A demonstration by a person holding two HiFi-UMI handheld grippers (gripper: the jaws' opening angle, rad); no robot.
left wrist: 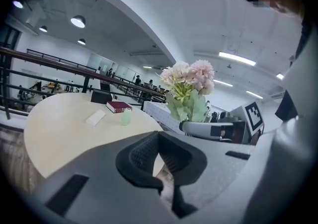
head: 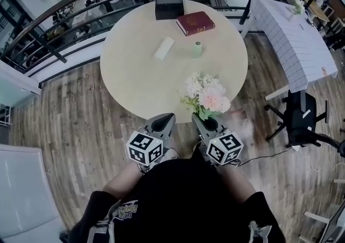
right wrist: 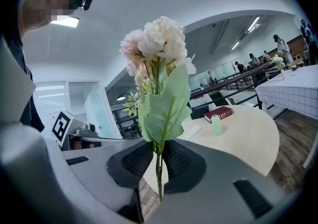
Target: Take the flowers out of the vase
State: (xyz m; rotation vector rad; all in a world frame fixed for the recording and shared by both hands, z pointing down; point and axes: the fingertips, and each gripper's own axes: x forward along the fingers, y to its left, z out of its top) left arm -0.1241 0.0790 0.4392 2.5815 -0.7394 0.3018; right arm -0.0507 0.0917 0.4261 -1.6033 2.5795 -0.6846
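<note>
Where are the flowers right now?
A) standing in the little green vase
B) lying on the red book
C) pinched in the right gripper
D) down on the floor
C: the flowers stand with their stems squeezed between the jaws of the right gripper, while the green vase sits far off on the table with nothing sticking out of it.

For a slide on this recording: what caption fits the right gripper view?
Pink-and-white flowers held upright by their stems in the right gripper, round table behind.
</note>
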